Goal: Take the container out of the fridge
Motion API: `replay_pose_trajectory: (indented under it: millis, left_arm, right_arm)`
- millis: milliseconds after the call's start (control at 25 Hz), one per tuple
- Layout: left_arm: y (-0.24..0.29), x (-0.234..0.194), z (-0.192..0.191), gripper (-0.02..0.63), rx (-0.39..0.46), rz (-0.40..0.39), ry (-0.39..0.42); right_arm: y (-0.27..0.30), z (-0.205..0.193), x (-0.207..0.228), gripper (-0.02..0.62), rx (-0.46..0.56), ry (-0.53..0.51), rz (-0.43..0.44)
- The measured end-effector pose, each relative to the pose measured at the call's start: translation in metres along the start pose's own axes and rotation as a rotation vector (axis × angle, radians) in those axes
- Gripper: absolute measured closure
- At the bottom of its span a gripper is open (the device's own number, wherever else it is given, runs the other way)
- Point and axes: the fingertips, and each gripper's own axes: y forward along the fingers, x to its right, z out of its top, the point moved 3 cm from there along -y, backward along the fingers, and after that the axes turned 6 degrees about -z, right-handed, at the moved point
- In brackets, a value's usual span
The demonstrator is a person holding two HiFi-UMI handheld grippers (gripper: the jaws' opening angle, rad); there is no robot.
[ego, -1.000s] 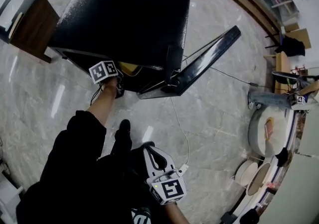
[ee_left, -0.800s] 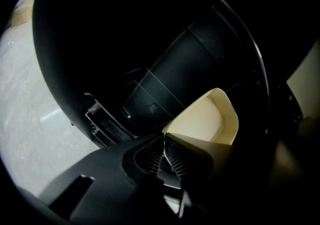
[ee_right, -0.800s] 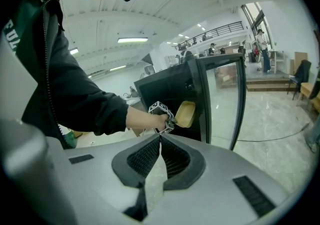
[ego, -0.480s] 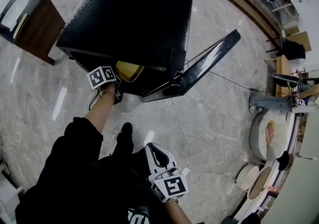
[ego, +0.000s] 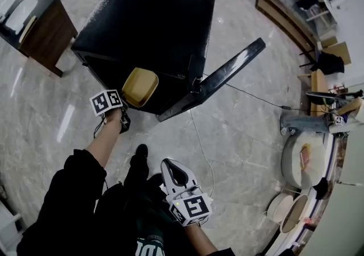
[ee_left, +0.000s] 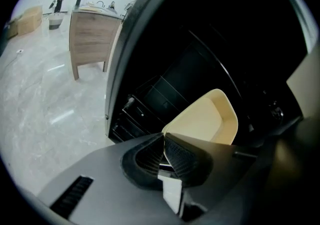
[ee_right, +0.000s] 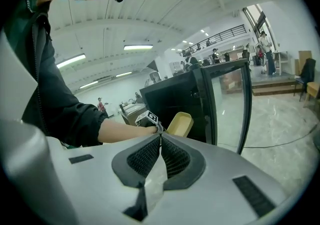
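— From overhead, your left arm reaches straight out from your dark sleeve toward the black fridge (ego: pixel 148 21). Your left gripper (ego: pixel 126 103) is at the fridge's open front. It pinches the near rim of the tan container (ego: pixel 140 86), which sits right at the mouth of the fridge, beside the open door (ego: pixel 224 75).

— Agreed. Your right gripper (ego: pixel 173 170) is tucked close to your body, well apart from the fridge, nose aimed toward it. The container's long axis runs on from your left gripper toward the fridge.

— Along your left gripper's own jaws, you get what the head view hides: the ribbed pads (ee_left: pixel 180 156) are pressed together on the container's thin edge. The container juts away from them, hollow side up and far end raised. Dark racks (ee_left: pixel 142 106) sit just behind it, and a wooden cabinet (ee_left: pixel 92 36) stands off to the left.

— Your right gripper view shows that gripper's pads (ee_right: pixel 172 156) pressed together with nothing between them. It alone gives you the side-on picture: your bare forearm (ee_right: pixel 122 130) level, and the container tilted up at the fridge's front, next to the glass door.
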Motion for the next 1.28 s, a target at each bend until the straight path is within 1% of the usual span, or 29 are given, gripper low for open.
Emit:
replay_pose_trajectory:
  millis: [240, 360, 520, 680, 960, 1080, 1200, 1280]
  left_arm:
    - [-0.041, -0.005, -0.013, 0.589, -0.01, 0.011, 0.062]
    - [-0.067, -0.002, -0.029, 0.589, -0.015, 0.013, 0.087]
    - [-0.1, -0.008, -0.05, 0.589, -0.027, 0.025, 0.092]
    - [-0.122, -0.01, -0.058, 0.589, -0.022, 0.035, 0.092]
    - [-0.151, 0.006, -0.062, 0.589, -0.015, 0.025, 0.154]
    - [-0.162, 0.013, -0.069, 0.589, -0.013, 0.012, 0.171]
    - [-0.171, 0.022, -0.077, 0.589, -0.015, -0.001, 0.219]
    - [-0.178, 0.026, -0.085, 0.589, -0.02, -0.012, 0.233]
  right_arm:
    - [-0.005, -0.003, -0.004, 0.56, 0.018, -0.005, 0.012]
    - [-0.014, -0.002, -0.002, 0.56, 0.027, -0.013, 0.007]
    - [-0.022, 0.0, -0.002, 0.56, 0.042, -0.017, -0.002]
    - [-0.03, -0.002, 0.003, 0.56, 0.045, -0.021, -0.015]
    - [-0.045, 0.001, 0.007, 0.56, 0.07, -0.017, -0.014]
    - [-0.05, 0.003, 0.007, 0.56, 0.084, -0.021, -0.014]
    - [-0.057, 0.006, 0.008, 0.56, 0.096, -0.026, -0.015]
    - [-0.062, 0.006, 0.009, 0.56, 0.096, -0.028, -0.014]
